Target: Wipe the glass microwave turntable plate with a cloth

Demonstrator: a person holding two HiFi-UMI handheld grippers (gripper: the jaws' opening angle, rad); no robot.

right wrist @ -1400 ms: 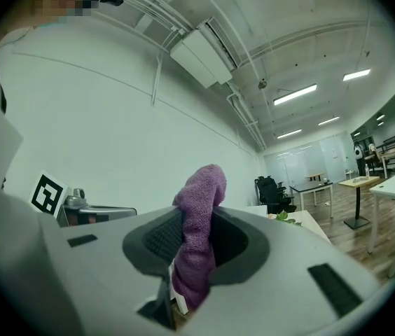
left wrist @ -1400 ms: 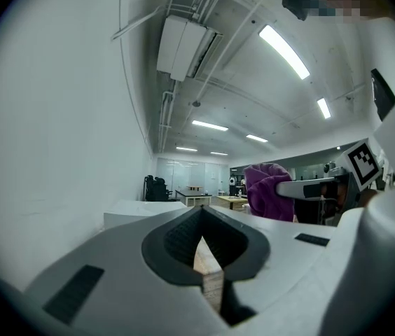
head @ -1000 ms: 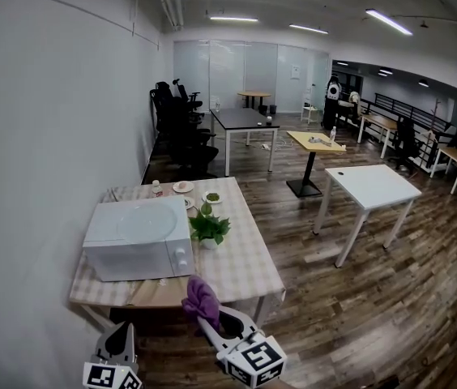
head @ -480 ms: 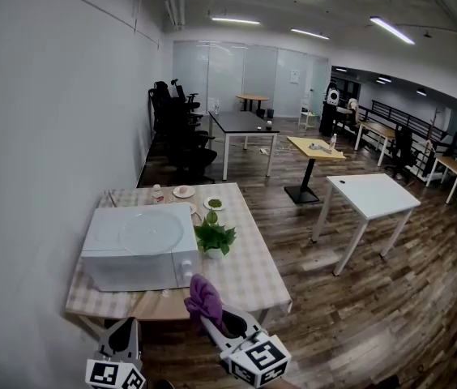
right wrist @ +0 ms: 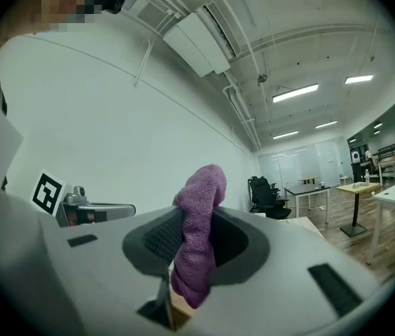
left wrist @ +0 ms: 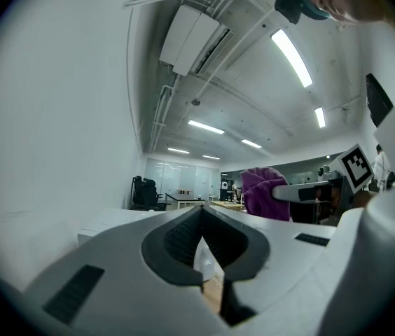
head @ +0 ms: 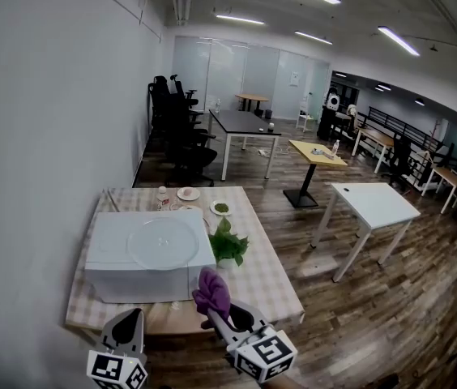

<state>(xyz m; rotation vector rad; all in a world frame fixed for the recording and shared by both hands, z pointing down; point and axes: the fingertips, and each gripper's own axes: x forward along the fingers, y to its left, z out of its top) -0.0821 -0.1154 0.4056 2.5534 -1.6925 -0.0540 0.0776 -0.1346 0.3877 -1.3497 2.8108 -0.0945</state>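
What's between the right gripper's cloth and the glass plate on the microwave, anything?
Nothing visible. The glass plate lies bare on top of the microwave. The right gripper, shut on the cloth, is in front of the microwave. The plant stands off to the right.

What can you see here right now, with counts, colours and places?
microwave: one, white, on the checked table by the wall
glass turntable plate: one, clear, lying on top of the microwave
potted plant: one, green, right of the microwave
small dishes: at least two, white, table's far end
other tables: several, white, yellow, dark, beyond
office chairs: several, black, along the wall
cloth: one, purple, in right gripper
left gripper: grey, shut, empty
right gripper: grey, shut on cloth
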